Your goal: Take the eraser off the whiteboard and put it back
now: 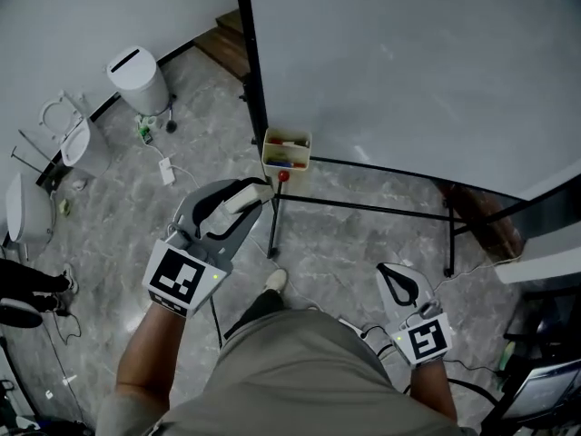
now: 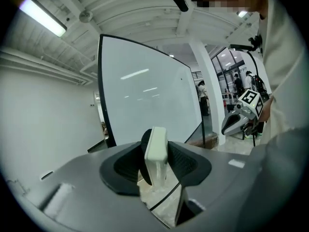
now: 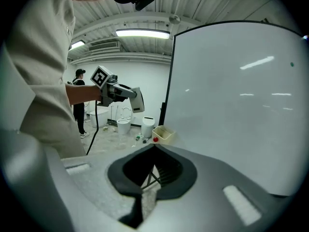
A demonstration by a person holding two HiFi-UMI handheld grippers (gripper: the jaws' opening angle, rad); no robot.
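The whiteboard (image 1: 408, 62) stands on a black frame right ahead of me. My left gripper (image 1: 238, 205) is raised in front of its lower left corner and is shut on the white eraser (image 1: 243, 198). In the left gripper view the eraser (image 2: 156, 149) stands edge-on between the dark pads, with the whiteboard (image 2: 145, 95) behind it. My right gripper (image 1: 392, 278) hangs low at the right, shut and with nothing in it. The right gripper view shows its tips (image 3: 154, 148) pressed together, the left gripper (image 3: 126, 94) with the eraser (image 3: 138, 99) off to the left, and the whiteboard (image 3: 241, 105).
A yellow tray (image 1: 286, 150) with markers hangs at the board's lower left corner, a red knob (image 1: 282, 176) just under it. The stand's black legs (image 1: 363, 207) cross the floor. A white bin (image 1: 138, 80), toilets (image 1: 77, 143) and cables lie at the left.
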